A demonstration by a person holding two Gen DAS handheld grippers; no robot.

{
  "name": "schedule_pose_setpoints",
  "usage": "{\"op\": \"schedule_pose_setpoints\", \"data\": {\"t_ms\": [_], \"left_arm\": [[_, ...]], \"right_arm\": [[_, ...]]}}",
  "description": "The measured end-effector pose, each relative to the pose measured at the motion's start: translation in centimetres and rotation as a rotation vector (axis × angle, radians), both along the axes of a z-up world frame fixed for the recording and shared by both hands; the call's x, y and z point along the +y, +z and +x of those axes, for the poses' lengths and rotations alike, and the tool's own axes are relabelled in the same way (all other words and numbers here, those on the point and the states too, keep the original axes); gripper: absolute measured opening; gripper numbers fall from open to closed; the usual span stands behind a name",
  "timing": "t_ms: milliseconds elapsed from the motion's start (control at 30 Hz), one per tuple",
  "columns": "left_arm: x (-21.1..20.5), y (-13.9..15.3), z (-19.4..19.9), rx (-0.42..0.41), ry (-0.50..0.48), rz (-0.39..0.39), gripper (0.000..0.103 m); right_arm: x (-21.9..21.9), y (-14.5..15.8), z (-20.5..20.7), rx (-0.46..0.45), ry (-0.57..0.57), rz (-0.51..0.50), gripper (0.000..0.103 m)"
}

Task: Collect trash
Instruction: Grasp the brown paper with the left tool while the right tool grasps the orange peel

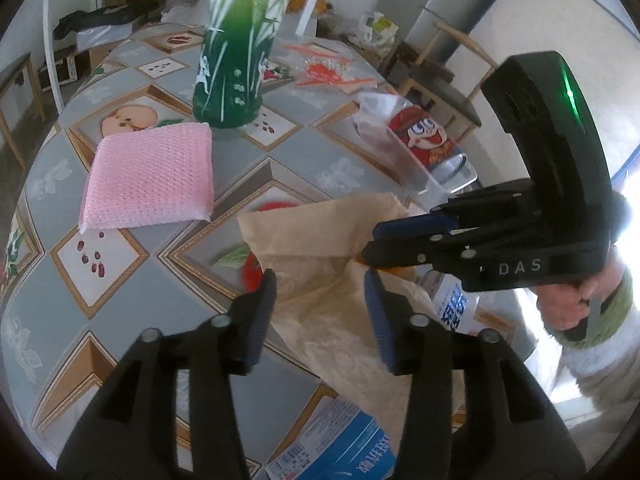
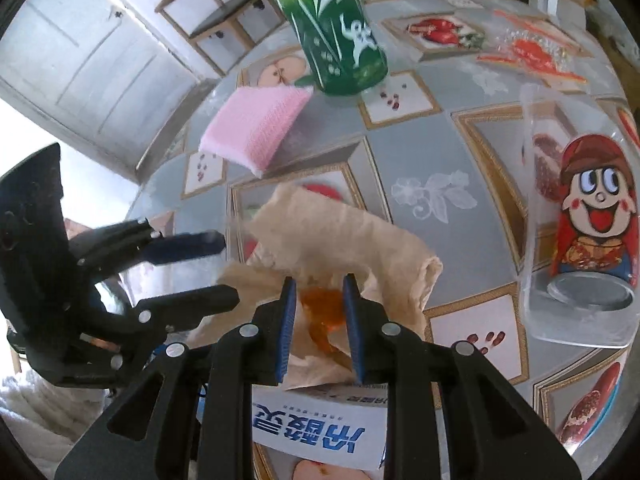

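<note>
A crumpled brown paper (image 1: 320,236) (image 2: 344,236) lies on the fruit-patterned tablecloth (image 1: 120,320), partly over a blue-and-white carton (image 1: 344,444) (image 2: 312,432). My left gripper (image 1: 320,284) (image 2: 224,270) hovers just above the paper's near part with its jaws apart and nothing pressed between the pads. My right gripper (image 2: 319,292) (image 1: 370,246) comes in from the right and is shut on a piece of orange peel (image 2: 324,308) (image 1: 390,269), which it holds over the paper. A hand (image 1: 568,304) grips the right tool.
A tall green bottle (image 1: 232,68) (image 2: 340,36) and a pink sponge cloth (image 1: 150,176) (image 2: 260,128) stand farther back. A clear tub holding a cartoon-printed can (image 1: 424,140) (image 2: 592,216) is to the right. A plastic wrapper (image 1: 328,68) (image 2: 528,48) lies beyond, and a chair (image 1: 440,92) stands off the table's edge.
</note>
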State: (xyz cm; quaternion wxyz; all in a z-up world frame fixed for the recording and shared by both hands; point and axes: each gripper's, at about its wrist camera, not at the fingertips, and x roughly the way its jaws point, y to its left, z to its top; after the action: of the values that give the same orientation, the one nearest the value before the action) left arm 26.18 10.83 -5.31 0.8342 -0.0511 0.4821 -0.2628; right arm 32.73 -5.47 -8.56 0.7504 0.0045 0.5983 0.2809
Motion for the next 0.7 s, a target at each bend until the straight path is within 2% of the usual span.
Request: {"op": "schedule_pose_setpoints", "data": {"t_ms": [67, 133, 333, 533, 600, 700], "left_arm": [[-0.2, -0.1, 0.0, -0.001, -0.007, 0.022, 0.049], [-0.2, -0.1, -0.1, -0.009, -0.007, 0.044, 0.050], [0.3, -0.3, -0.1, -0.006, 0.006, 0.073, 0.049], [0.5, -0.9, 0.2, 0.011, 0.021, 0.095, 0.049], [0.5, -0.9, 0.2, 0.012, 0.022, 0.094, 0.049], [0.5, -1.0, 0.3, 0.013, 0.022, 0.096, 0.049]], "right_arm": [[0.1, -0.1, -0.2, 0.001, 0.021, -0.018, 0.036], [0.1, -0.1, -0.2, 0.008, 0.038, -0.029, 0.039], [0.4, -0.5, 0.4, 0.049, 0.064, -0.023, 0.039], [0.8, -0.7, 0.3, 0.045, 0.096, -0.049, 0.039], [0.9, -1.2, 0.3, 0.051, 0.097, -0.064, 0.038], [0.6, -1.4, 0.2, 0.043, 0.088, -0.065, 0.026]]}}
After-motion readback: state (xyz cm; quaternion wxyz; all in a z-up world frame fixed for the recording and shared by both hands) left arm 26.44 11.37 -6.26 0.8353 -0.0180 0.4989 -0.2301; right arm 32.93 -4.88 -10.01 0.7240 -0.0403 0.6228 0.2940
